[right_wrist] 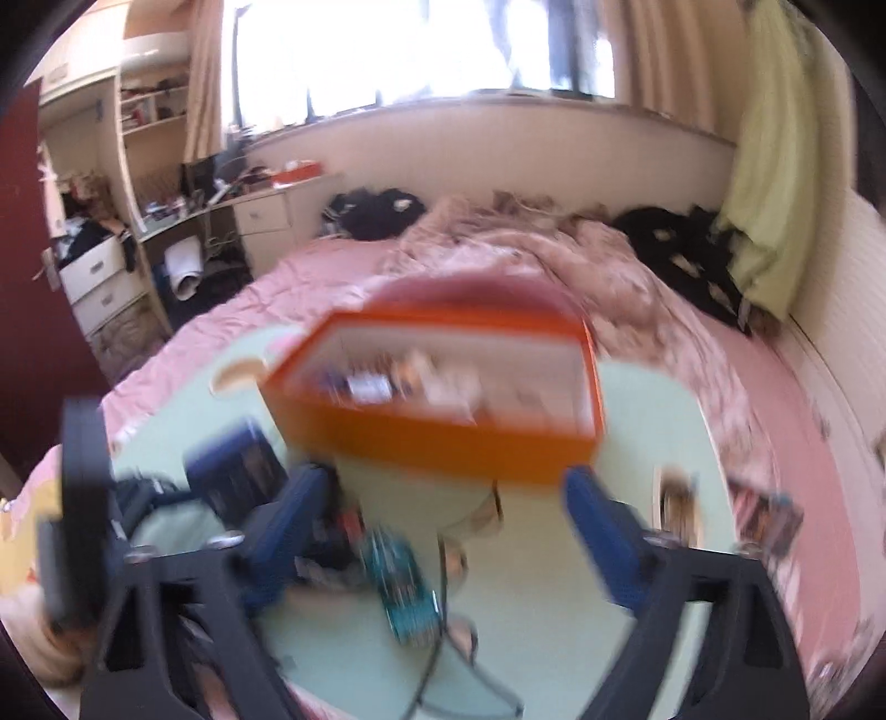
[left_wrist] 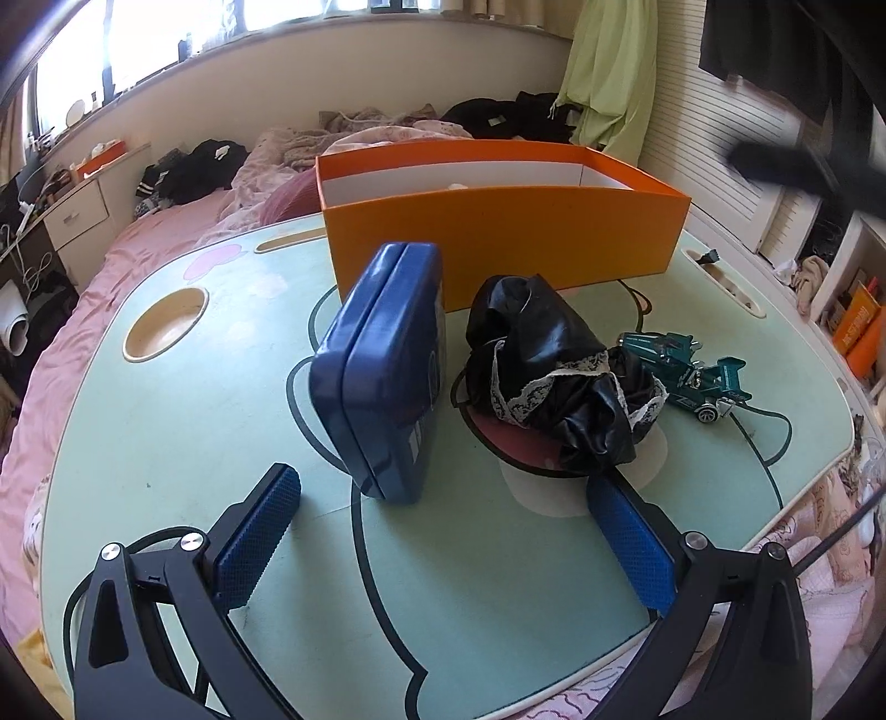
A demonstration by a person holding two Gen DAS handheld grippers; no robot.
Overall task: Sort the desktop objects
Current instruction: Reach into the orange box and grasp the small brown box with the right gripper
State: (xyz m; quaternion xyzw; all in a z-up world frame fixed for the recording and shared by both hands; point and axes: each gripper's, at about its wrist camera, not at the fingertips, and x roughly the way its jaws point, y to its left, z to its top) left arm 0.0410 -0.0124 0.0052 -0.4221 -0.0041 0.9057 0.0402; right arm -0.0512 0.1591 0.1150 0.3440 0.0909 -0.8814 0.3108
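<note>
daylight floods from the blown-out window (right_wrist: 421,44). left view is sharp; right view smears with motion blur. fisheye edges bend and darken.

Left gripper (left_wrist: 443,531) wide open, right gripper (right_wrist: 443,531) — seemingly — empty

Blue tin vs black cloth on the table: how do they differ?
The blue tin is rigid, rectangular and stands on edge; the black cloth is soft and lies crumpled in a heap. The tin is plain glossy blue; the cloth is black with white lace trim. Both sit on the table before the orange box, ungripped.
</note>
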